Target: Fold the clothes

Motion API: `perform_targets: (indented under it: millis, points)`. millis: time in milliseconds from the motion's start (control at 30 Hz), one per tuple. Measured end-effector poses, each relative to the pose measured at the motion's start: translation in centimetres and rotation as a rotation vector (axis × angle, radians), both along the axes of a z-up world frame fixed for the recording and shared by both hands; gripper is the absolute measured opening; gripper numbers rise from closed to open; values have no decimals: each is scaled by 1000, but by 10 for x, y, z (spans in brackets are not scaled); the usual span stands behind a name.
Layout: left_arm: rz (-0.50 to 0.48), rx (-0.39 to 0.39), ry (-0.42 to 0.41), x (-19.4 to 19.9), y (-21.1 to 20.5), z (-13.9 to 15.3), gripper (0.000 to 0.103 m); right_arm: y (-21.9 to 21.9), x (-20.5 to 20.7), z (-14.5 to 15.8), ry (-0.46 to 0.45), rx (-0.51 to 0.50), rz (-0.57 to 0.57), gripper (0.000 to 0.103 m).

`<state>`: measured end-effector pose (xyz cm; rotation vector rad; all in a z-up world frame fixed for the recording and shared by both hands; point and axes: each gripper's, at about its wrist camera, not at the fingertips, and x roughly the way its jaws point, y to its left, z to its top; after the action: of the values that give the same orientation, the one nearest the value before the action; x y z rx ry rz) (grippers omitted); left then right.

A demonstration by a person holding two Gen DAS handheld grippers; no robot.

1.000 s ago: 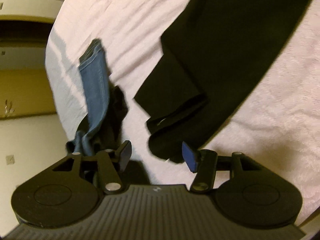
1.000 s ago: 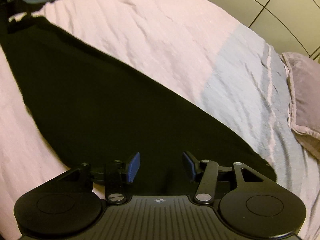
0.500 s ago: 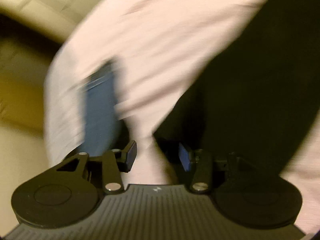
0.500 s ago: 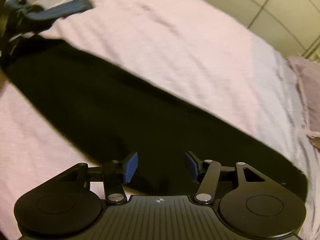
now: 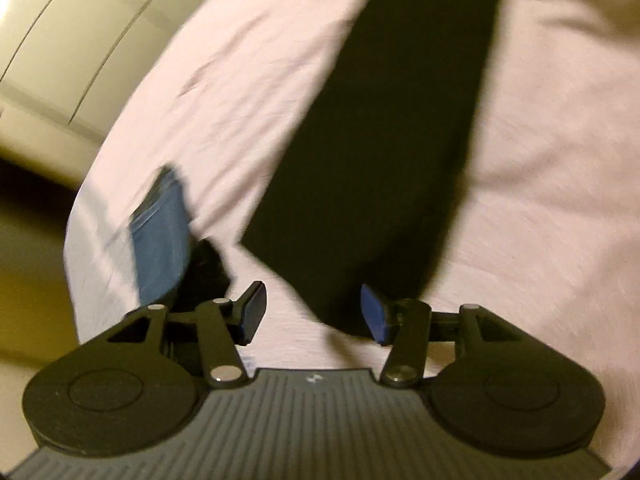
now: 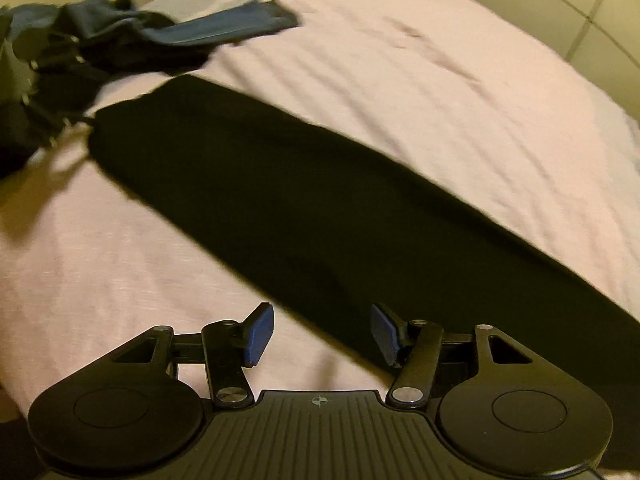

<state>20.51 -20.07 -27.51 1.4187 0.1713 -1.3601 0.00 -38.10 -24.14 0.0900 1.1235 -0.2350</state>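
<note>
The left gripper (image 5: 312, 312) stands with its jaws apart and nothing pinched between them; they have just been opening a little, and only the pale pink bedsheet (image 5: 540, 200) and the tip of the black garment (image 5: 384, 168) show in the gap. The garment's near end lies just ahead of the blue pad of the right-hand finger (image 5: 374, 314) in this view, its corner reaching down beside that pad without any visible pinch, while the other finger hangs over bare sheet. From there the black garment runs away from the gripper as 1 long, flat, folded strip toward the top of the picture. To the left of it, apart from it on the sheet, lies a blue denim piece (image 5: 160, 236) with a dark bundle at its near end, close to the bed's edge; beyond the edge pale cabinet fronts (image 5: 72, 40) show, blurred. The right gripper (image 6: 320, 334) is likewise spread, holding nothing. Its right-hand pad sits over the near long edge of the black garment (image 6: 320, 208), and its left-hand pad over the bedsheet (image 6: 400, 60), so that edge passes between the 2 fingers; whether a pad touches the cloth I cannot tell. The strip stretches diagonally from lower right to upper left, and past its far end lie the denim piece (image 6: 232, 28) and a heap of dark clothes (image 6: 80, 60).
</note>
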Motion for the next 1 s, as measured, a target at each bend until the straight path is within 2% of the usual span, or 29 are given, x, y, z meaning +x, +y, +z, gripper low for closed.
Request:
perform_targets:
  millis: [100,167,267,333,400,467,567,600,633,667,700,867,1000]
  points:
    - [-57,13,-51,-12,4,-16,48,15,14,-9,10,15,51,57]
    - [-55,2,-77,-15,4,-21,48,20,20,-11,10,15,68,57]
    - [-34,-7,-71,-19,2,-22,46,23,27,-13,9,14,77,57]
    - [-32,-23,-12,-20,0,-12,46,23,26,-12,10,11,73,57]
    - [-48,-54,10,-21,-2,2,46,23,23,-10,11,7,68,57]
    - [-58,-61,-5,-24,-5,4,46,21,20,-11,12,5,57,57]
    - [-67,-42,-47,-27,-10,-8,45,20,13,-14,25,5,29,57]
    - [-86,-31,-68,-29,-11,-14,43,19,11,-15,29,4,20,57]
    - [-105,-18,-91,-31,-12,-19,33,19,9,-15,33,1,10,57]
    - [-124,3,-117,-32,-12,-25,10,18,6,-16,36,-4,0,57]
    - [-138,21,-136,-34,-12,-29,5,17,3,-17,42,-11,-11,57]
    - [-101,-55,-139,-39,5,-3,2,1,-28,-19,77,-58,-110,57]
    - [-91,38,-119,-40,4,-18,3,-30,-68,-23,101,-42,-291,57]
